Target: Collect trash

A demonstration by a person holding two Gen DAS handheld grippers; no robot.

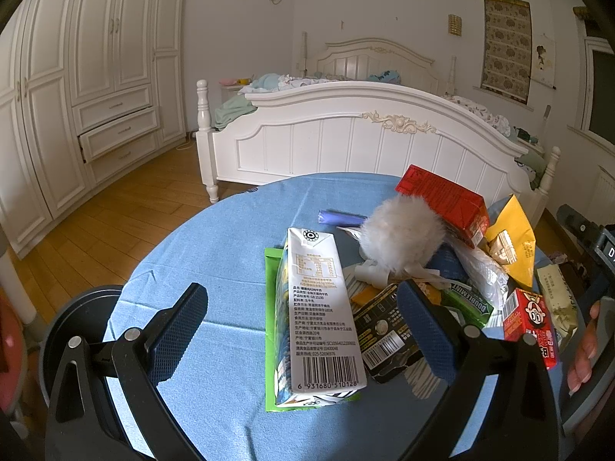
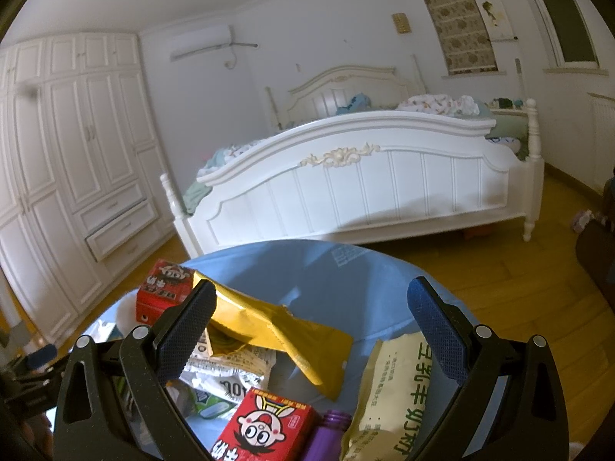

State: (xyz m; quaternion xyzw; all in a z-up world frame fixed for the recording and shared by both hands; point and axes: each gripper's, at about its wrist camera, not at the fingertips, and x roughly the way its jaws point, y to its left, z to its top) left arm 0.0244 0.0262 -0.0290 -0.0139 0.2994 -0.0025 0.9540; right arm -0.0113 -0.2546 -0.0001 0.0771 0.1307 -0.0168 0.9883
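Note:
Trash lies piled on a round table with a blue cloth (image 1: 215,253). In the left wrist view my left gripper (image 1: 303,330) is open, its jaws on either side of a white milk carton (image 1: 323,307) lying on a green packet (image 1: 271,269). Right of it are a black card (image 1: 384,330), a fluffy white ball (image 1: 399,234), a red box (image 1: 446,199) and a yellow bag (image 1: 515,238). In the right wrist view my right gripper (image 2: 311,330) is open above a yellow bag (image 2: 276,334), a red cartoon carton (image 2: 265,426), a purple bottle (image 2: 326,438) and a beige packet (image 2: 388,395).
A dark round bin (image 1: 77,315) sits left of the table. A white bed (image 1: 346,142) stands behind the table and a white wardrobe (image 1: 77,77) with one drawer ajar lines the left wall. The floor is wood. The right hand-held device (image 1: 592,269) shows at the left view's right edge.

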